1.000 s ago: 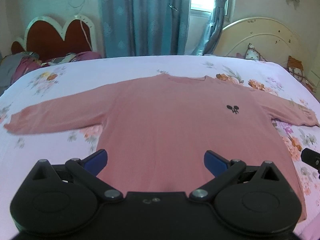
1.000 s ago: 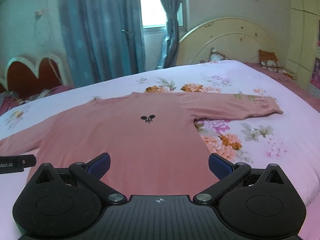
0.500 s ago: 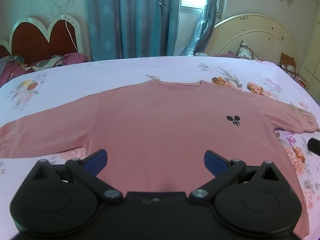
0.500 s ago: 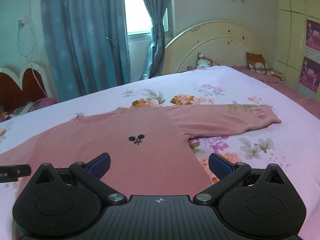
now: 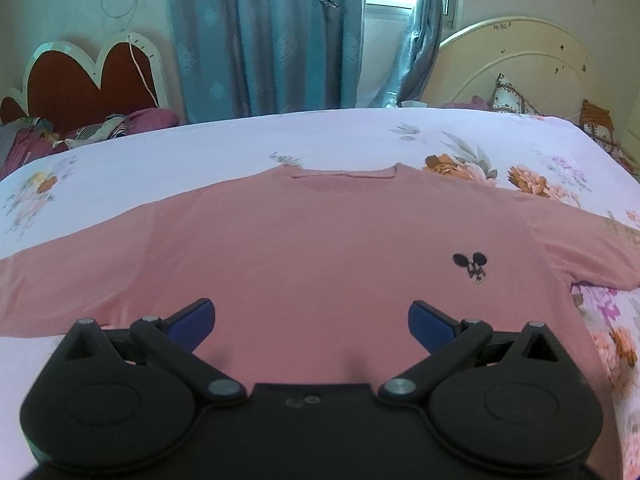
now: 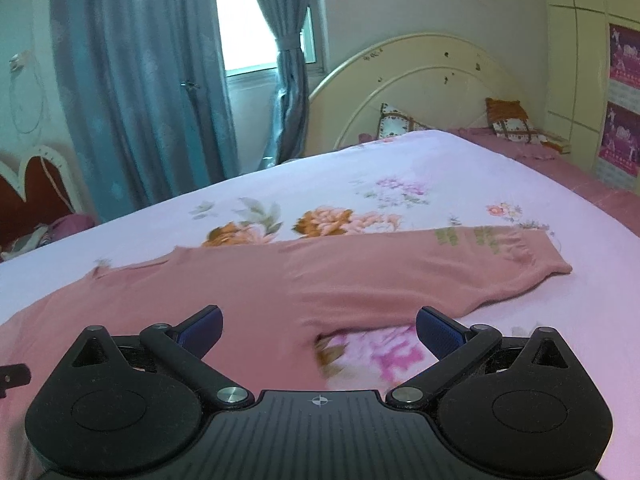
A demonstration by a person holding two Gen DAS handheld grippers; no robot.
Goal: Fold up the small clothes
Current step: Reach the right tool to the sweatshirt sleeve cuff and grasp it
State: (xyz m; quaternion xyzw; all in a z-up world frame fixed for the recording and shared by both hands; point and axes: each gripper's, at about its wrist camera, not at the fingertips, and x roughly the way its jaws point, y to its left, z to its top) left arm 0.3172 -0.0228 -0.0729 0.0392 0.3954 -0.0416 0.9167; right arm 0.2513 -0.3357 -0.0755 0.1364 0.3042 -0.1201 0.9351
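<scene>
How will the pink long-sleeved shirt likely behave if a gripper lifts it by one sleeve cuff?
The pink shirt lies flat and thin on the bedsheet, so it is probably floppy and light. Lifted by the cuff, the sleeve would likely drape and drag the body along.

Floral bedsheet (image 5: 360, 140), blue curtains (image 5: 260, 36), cream headboard (image 6: 420, 88).

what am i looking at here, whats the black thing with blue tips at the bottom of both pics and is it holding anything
Those are two handheld grippers, one in each of a person's hands, each with a camera looking out along its two fingers. One picture comes from the left gripper, the other from the right gripper. The blue tips are the finger pads. Both grippers are open and hold nothing. Ahead lies a pink long-sleeved shirt, spread flat on a floral bedsheet, waiting to be folded. The right view looks toward one sleeve.
</scene>
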